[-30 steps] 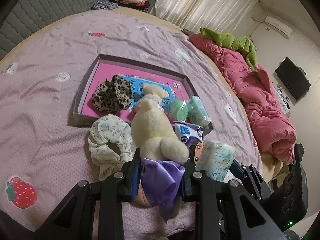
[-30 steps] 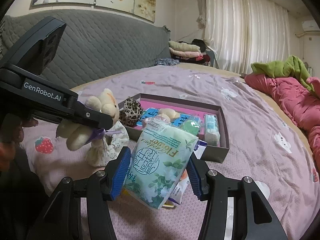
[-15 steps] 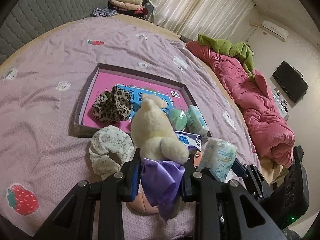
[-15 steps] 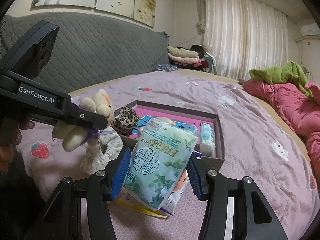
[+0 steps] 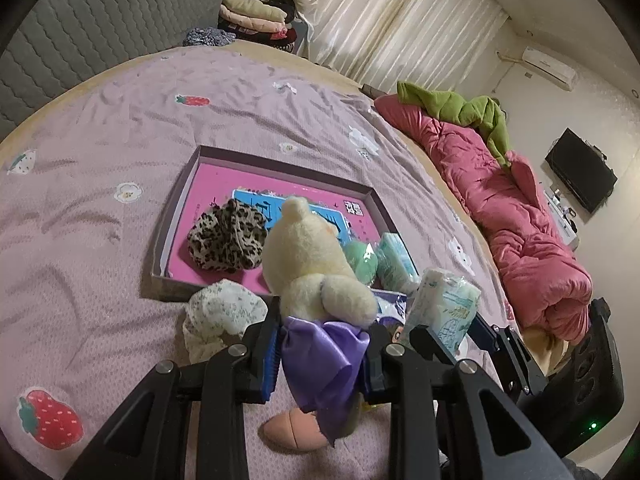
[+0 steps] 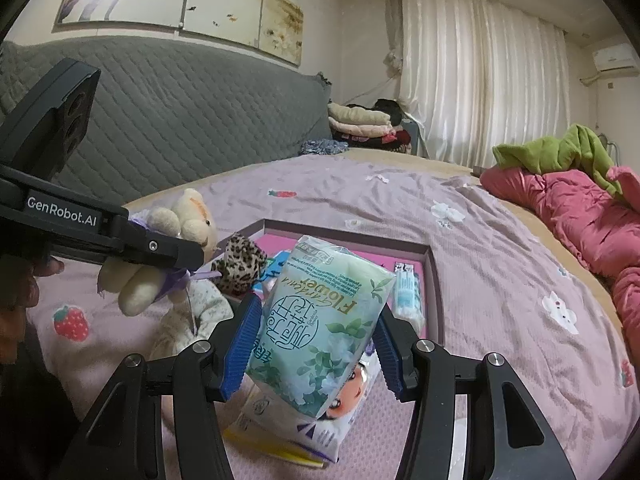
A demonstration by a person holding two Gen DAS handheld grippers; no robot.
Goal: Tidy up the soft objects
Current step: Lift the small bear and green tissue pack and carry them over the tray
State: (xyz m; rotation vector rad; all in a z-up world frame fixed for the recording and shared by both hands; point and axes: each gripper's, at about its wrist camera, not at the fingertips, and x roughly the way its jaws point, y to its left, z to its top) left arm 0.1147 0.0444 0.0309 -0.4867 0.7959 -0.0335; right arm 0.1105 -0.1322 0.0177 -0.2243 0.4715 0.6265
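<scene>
My left gripper [image 5: 320, 354] is shut on a cream teddy bear [image 5: 312, 264] at its purple satin bow [image 5: 326, 360], holding it above the bed, just in front of the tray's near wall. The bear [image 6: 168, 248] and left gripper also show at the left of the right wrist view. My right gripper [image 6: 310, 350] is shut on a green tissue pack [image 6: 320, 332], lifted off the sheet. Beyond lies a shallow tray [image 5: 176, 216] with a pink floor, holding a leopard scrunchie [image 5: 226, 240], a green puff [image 5: 362, 260] and a small tissue pack [image 5: 394, 258].
A floral cream cloth [image 5: 220, 316] lies before the tray. Under the held pack lie a cartoon-printed packet [image 6: 344, 404] and a peach object [image 5: 290, 428]. A pink quilt [image 5: 520, 216] with a green blanket bounds the right. Folded clothes [image 5: 256, 14] sit at the far end.
Both grippers have tilted up a little, so the tray and bed sit lower in view. The bear and the tissue pack stay gripped as before.
</scene>
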